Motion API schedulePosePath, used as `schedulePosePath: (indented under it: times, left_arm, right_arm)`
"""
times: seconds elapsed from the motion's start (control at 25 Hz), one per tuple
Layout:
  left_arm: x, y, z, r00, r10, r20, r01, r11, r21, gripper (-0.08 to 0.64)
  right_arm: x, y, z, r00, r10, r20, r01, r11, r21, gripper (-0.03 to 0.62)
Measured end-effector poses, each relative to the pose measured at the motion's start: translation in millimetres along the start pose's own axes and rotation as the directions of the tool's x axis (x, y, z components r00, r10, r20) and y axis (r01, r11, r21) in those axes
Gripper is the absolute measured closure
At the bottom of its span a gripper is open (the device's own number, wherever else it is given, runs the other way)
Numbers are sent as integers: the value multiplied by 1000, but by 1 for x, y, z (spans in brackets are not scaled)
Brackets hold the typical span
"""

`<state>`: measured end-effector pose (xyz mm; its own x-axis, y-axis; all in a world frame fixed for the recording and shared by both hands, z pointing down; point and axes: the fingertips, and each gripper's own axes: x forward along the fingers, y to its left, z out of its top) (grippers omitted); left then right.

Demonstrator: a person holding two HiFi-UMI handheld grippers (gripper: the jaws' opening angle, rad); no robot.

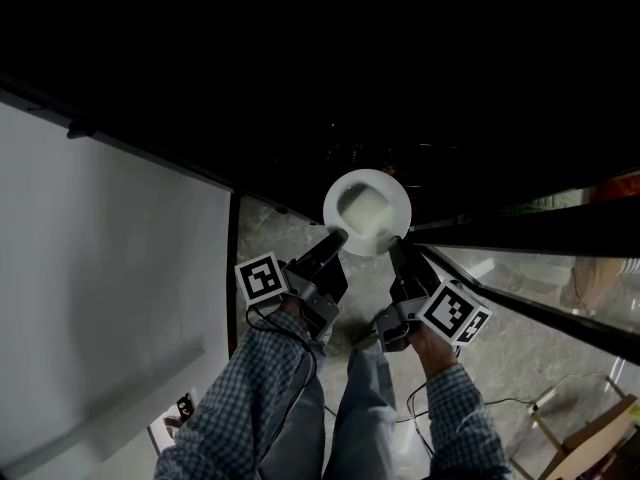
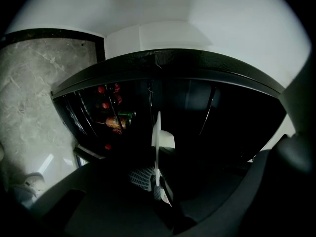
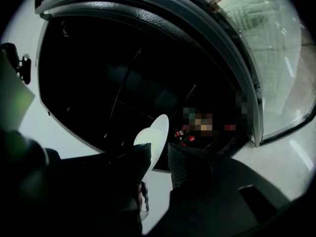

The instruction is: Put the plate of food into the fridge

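Head view: the plate hangs in the air at the dark mouth of the fridge, with a pale block of food on it. It lies just ahead of both tools. The left gripper has its near-left rim and the right gripper its near-right rim, so neither is the nearer. The way in is straight ahead of the fingers. The open door runs off to the right, a white panel stands on the left, and marbled floor lies below.

Left gripper view: I see the plate edge-on, a thin white line running up from between the fingers, which are closed on its rim. The food sits to the right of that line. Beyond it the cabinet is black. A few bottles show at the left side of the fridge, well apart from the plate. I cannot pick out a free shelf in that dark.

Right gripper view: the plate stands up between the fingers as a slim oval. They are closed around its rim, with one finger touching it. A sliver of gap shows beside the other, so I judge this hold the lighter of the two. The door's glass curves away at the right.

My read is that the plate must go forward and stay level.
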<state>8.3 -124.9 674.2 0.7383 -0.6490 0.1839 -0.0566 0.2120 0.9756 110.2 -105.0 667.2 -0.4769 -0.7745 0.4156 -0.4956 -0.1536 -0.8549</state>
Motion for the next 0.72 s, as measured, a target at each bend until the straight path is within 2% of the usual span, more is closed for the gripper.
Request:
schedulePosePath:
  times: [0.2, 0.36, 0.48, 0.56, 0.72]
  left_arm:
    - [3, 1, 1, 1000, 3, 6, -3, 1000, -7, 540]
    - [6, 1, 3, 1000, 7, -5, -7, 1000, 10, 541]
    - [6, 1, 4, 1000, 10, 0, -10, 1000, 14, 541]
    - [6, 1, 4, 1000, 14, 0, -14, 1000, 10, 541]
    - [8, 2, 5, 999, 35, -22, -35, 999, 10, 540]
  right_arm:
    - [-1, 3, -25, 999, 11, -52, -11, 1000, 15, 505]
    - [3, 12, -40, 995, 60, -82, -57, 997, 44, 505]
    - [7, 18, -53, 989, 72, -131, -70, 997, 16, 509]
    - [7, 17, -55, 989, 53, -136, -55, 998, -14, 586]
    - [8, 18, -51, 993, 63, -104, -60, 998, 26, 586]
